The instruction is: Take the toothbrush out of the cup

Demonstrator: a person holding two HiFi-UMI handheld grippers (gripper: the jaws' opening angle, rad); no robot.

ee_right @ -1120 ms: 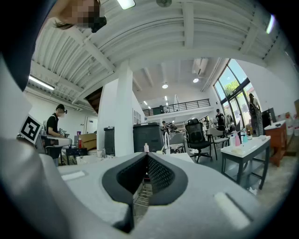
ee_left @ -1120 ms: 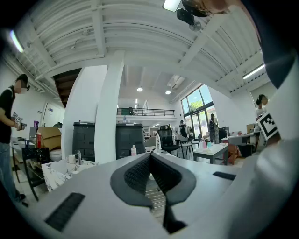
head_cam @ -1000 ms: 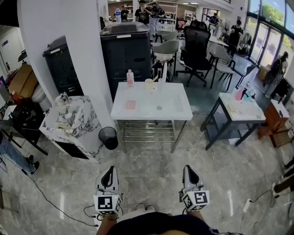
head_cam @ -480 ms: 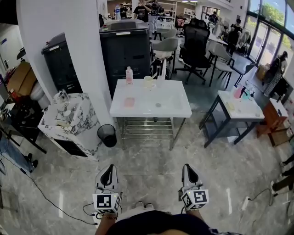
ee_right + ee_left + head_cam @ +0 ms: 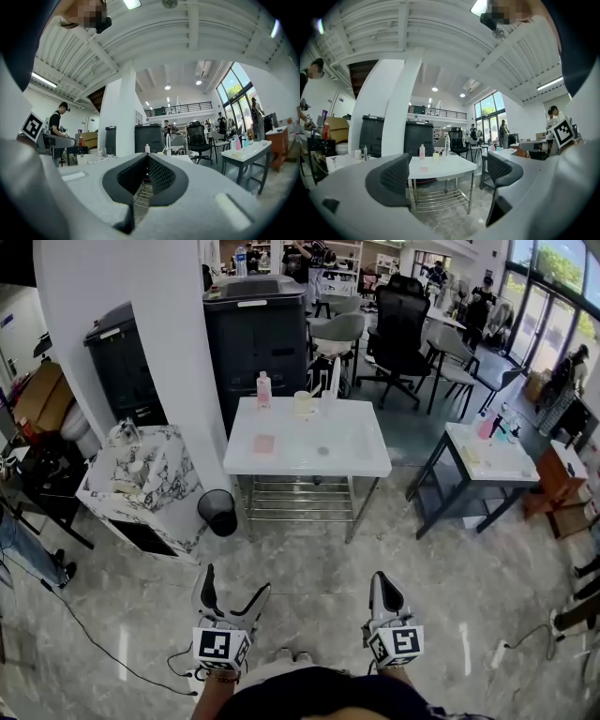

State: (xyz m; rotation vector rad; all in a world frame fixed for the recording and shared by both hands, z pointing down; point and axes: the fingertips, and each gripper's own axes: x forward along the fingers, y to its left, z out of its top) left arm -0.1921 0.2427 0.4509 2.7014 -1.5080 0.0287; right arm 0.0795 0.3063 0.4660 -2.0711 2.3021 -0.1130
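A pale cup (image 5: 304,404) stands at the back of the white sink table (image 5: 281,468), several steps ahead of me, between a pink bottle (image 5: 263,388) and the faucet (image 5: 336,381). The toothbrush is too small to make out. My left gripper (image 5: 234,585) hangs low over the floor, far from the table; its jaws have just been opening and stand open with nothing between them. Through them, the left gripper view (image 5: 446,173) shows the cup (image 5: 436,157) far off. My right gripper (image 5: 384,583) is beside it, shut and empty, its pads (image 5: 159,174) meeting.
A black cabinet (image 5: 255,329) and a white pillar (image 5: 122,343) stand behind the table. A marble counter (image 5: 141,488) and a black bin (image 5: 217,514) are to its left, a second white table (image 5: 492,460) to its right. A cable (image 5: 84,638) runs over the floor.
The left gripper's jaws were shut in both earlier frames and now stand wide apart. The right gripper has stayed shut and still.
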